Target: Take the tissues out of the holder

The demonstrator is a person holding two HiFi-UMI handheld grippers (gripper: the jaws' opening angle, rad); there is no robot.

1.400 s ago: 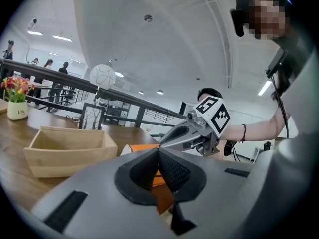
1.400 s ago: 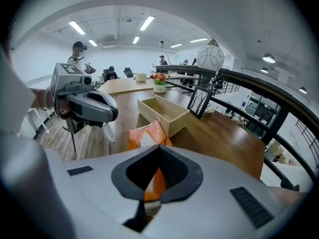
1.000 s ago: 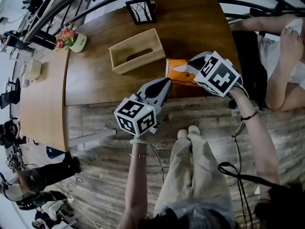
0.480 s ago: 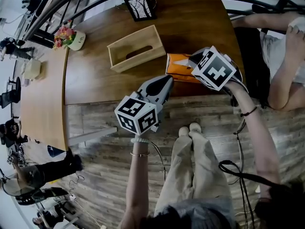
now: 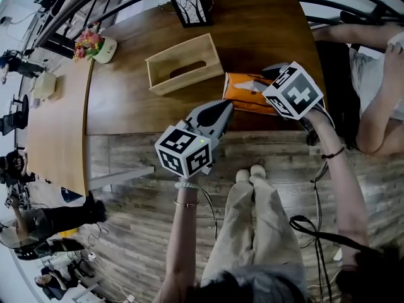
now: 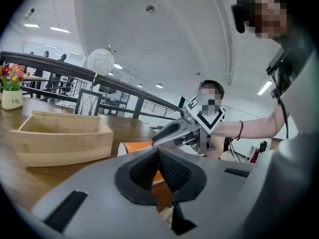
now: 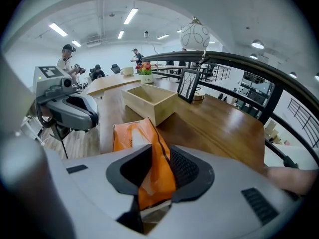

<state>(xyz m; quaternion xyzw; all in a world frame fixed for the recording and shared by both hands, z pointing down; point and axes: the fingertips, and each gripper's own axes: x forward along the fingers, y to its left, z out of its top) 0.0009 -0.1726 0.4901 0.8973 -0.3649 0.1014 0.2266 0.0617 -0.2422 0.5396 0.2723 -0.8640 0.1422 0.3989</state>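
The light wooden holder (image 5: pixel 183 71) stands on the dark table with its slot side up; it shows empty in the right gripper view (image 7: pixel 149 101). An orange tissue pack (image 5: pixel 243 93) lies to its right, near the table's front edge. My right gripper (image 5: pixel 261 87) is shut on the pack's end, and the orange wrapper (image 7: pixel 149 163) is pinched between its pads. My left gripper (image 5: pixel 225 107) hovers at the table edge, just left of the pack, shut on nothing (image 6: pixel 158 156). The pack (image 6: pixel 135 146) and the right gripper (image 6: pixel 184 131) appear ahead of it.
A black picture frame (image 5: pixel 191 9) stands at the table's back, and a flower pot (image 5: pixel 95 46) at its left corner. A lighter table (image 5: pixel 53 137) adjoins on the left. A seated person's arm (image 5: pixel 379 87) is at the right. Railings run behind.
The right gripper has drifted slightly to the right with the orange pack, a little farther from the holder. The left gripper has hardly moved.
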